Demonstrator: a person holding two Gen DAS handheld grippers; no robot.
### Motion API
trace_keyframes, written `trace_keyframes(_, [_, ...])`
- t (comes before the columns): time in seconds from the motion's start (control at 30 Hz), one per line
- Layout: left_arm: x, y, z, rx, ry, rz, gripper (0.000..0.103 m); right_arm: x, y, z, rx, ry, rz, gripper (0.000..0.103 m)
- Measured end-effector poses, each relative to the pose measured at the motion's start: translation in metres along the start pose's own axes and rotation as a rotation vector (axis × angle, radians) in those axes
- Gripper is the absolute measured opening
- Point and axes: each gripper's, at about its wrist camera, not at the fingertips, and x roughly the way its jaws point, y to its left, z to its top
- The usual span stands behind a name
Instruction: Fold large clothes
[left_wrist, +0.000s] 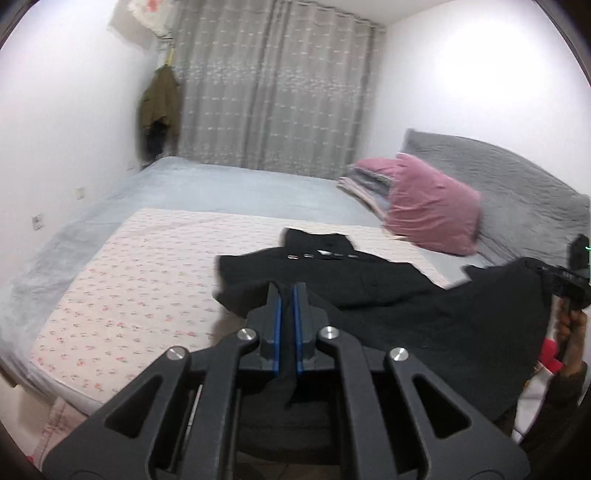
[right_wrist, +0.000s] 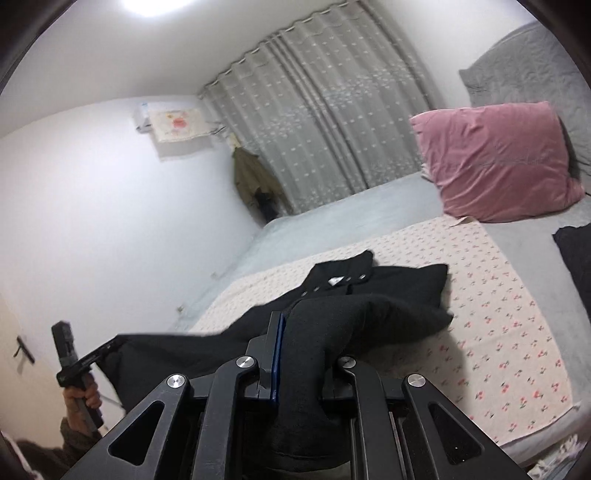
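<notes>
- Bed (left_wrist: 207, 188), floral sheet (left_wrist: 147, 273) on the near half: black garment (left_wrist: 369, 291) lies on it, far end with the snap buttons flat, near edge lifted.
- Left claw (left_wrist: 287, 295) and right claw (right_wrist: 301, 317) each clamped tight on that near edge.
- Judgement: 1st fold just starting, 0 folds finished.

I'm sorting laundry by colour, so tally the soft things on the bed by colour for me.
Black: 1, the garment held by both grippers
Pink: 1, the pillow
Floral: 1, the sheet
Grey: 1, the blanket at the headboard
Mixed: 1, the folded stack
Total: 5
</notes>
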Motion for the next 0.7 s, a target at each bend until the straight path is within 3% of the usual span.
trace_keyframes(0.17, [0.071, 0.025, 0.014, -0.047, 0.072, 0.033, 0.006, 0.05, -0.036, 0.022, 0.116, 0.023, -0.074, 0.012])
trace_keyframes(0.47, [0.23, 0.048, 0.05, -0.123, 0.172, 0.152, 0.006, 0.202, -0.126, 0.049, 0.257, 0.11, -0.329, 0.013])
trace_keyframes(0.6, [0.296, 0.054, 0.036, -0.151, 0.289, 0.18, 0.007, 0.262, -0.165, 0.043, 0.298, 0.209, -0.405, 0.014])
trace_keyframes(0.7, [0.334, 0.052, 0.011, -0.115, 0.344, 0.24, 0.01, 0.3, -0.188, 0.026, 0.308, 0.288, -0.45, 0.015])
